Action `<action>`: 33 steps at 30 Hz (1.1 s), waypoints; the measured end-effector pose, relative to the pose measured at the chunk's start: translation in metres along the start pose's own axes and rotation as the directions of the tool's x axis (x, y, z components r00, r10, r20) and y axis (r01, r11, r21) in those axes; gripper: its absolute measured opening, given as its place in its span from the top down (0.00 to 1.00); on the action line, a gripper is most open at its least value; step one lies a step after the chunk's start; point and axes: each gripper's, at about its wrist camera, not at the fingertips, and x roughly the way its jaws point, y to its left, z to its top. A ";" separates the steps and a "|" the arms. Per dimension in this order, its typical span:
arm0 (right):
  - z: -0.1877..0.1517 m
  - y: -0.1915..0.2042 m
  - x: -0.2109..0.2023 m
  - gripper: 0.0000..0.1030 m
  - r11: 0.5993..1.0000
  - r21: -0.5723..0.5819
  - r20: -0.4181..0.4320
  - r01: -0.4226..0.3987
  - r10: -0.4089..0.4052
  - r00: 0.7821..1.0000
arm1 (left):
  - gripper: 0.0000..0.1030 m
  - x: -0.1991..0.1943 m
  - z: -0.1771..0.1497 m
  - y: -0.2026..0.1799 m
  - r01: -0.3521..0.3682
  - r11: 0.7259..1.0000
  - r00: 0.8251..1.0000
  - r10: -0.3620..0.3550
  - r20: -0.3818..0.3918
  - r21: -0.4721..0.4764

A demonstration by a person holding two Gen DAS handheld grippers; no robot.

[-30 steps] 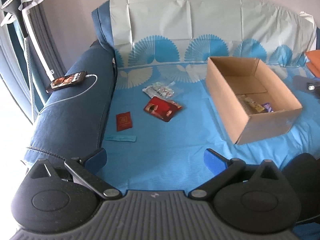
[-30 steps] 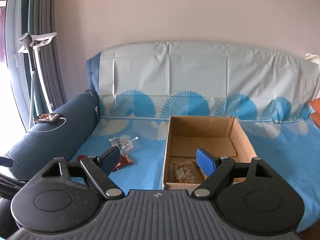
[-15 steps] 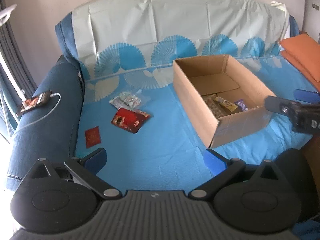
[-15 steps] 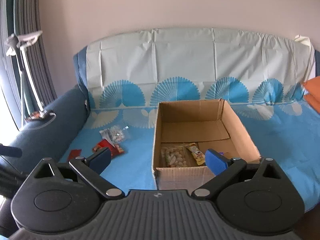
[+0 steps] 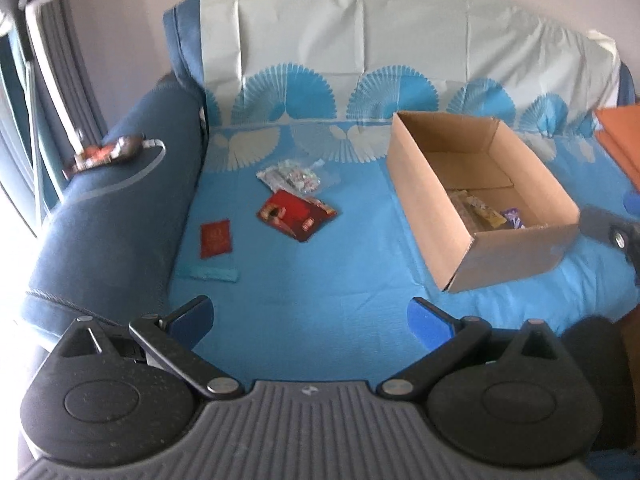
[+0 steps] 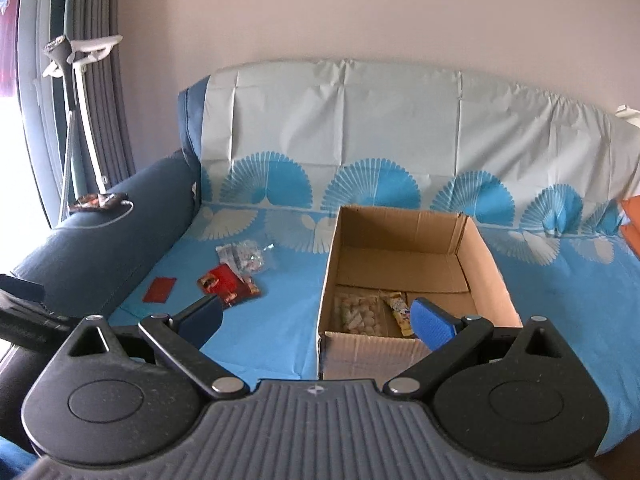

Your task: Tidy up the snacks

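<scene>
An open cardboard box (image 5: pixel 516 252) (image 6: pixel 492 272) sits on the blue sofa cover and holds several snack packs (image 5: pixel 484 210) (image 6: pixel 360 314) at its near end. Left of it lie a clear candy bag (image 5: pixel 290 174) (image 6: pixel 242 256), a red snack pack (image 5: pixel 294 214) (image 6: pixel 226 282), a small dark-red packet (image 5: pixel 216 237) (image 6: pixel 160 290) and a teal stick pack (image 5: pixel 208 273). My left gripper (image 5: pixel 310 316) is open and empty above the seat's front. My right gripper (image 6: pixel 318 316) is open and empty, in front of the box's near wall.
A phone on a white cable (image 5: pixel 106 152) (image 6: pixel 98 202) lies on the dark-blue sofa armrest (image 5: pixel 108 220). An orange cushion (image 5: pixel 620 132) is at the far right. A white stand (image 6: pixel 86 80) and curtains are at the left by the window.
The left view has swung back toward the left, so the box now sits further right. The right gripper has pulled back and risen slightly. Both grippers remain open; no snack has moved.
</scene>
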 end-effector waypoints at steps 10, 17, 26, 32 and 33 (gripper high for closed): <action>0.011 0.017 0.001 0.03 1.000 0.004 0.028 0.019 -0.019 0.999 | 0.00 0.007 0.002 -0.001 0.080 0.996 0.997 -0.080 0.006 0.028; 0.012 0.019 0.007 0.03 0.997 -0.024 -0.023 0.070 -0.070 0.997 | 0.00 0.025 0.000 0.002 0.099 0.995 0.995 -0.099 -0.004 0.021; 0.009 0.017 -0.015 0.03 1.000 -0.026 0.039 0.010 -0.009 0.999 | 0.00 0.009 -0.004 0.013 0.033 0.999 0.999 -0.033 0.001 -0.015; 0.001 0.020 -0.027 0.03 1.000 0.014 0.070 -0.020 0.019 0.997 | 0.00 -0.012 -0.005 0.014 0.012 1.000 1.000 -0.012 0.020 -0.008; -0.001 0.021 -0.030 0.03 1.000 0.012 0.075 -0.024 0.023 0.997 | 0.00 -0.016 -0.005 0.013 0.014 1.000 1.000 -0.014 0.026 -0.003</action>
